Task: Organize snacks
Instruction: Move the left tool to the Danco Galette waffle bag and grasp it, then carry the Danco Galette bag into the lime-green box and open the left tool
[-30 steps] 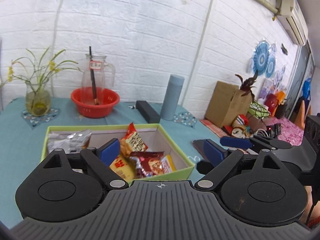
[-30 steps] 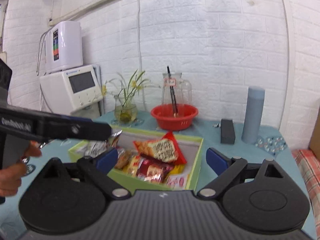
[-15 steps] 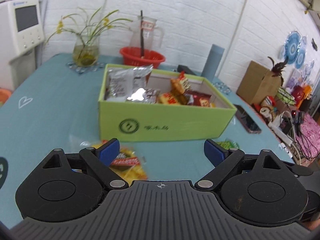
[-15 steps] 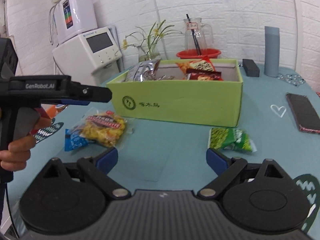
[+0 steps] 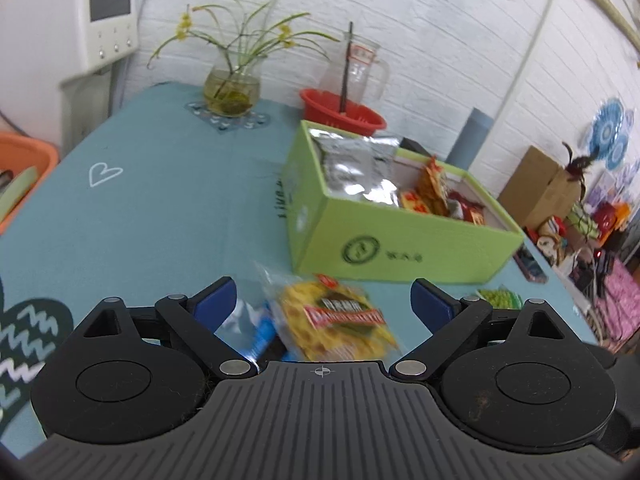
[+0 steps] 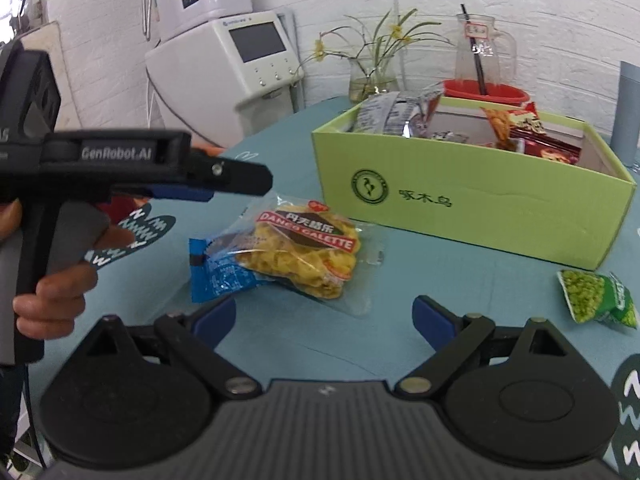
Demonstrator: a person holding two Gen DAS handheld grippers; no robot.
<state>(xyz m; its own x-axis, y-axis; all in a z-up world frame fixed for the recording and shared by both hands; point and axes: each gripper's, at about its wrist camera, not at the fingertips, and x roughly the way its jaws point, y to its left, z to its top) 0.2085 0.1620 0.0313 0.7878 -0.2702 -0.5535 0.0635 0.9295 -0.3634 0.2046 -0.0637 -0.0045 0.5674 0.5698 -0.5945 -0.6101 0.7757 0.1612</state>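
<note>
Yellow galettes in a clear packet lie on the teal tablecloth, just in front of a lime-green box already stocked with snacks. A blue packet touches it on one side; a green pea packet rests well apart, near the box's corner. The left gripper, its jaws opening, hangs above the galettes without touching them. The right gripper stands wide and empty over bare cloth. A hand holds the left tool's grip.
</note>
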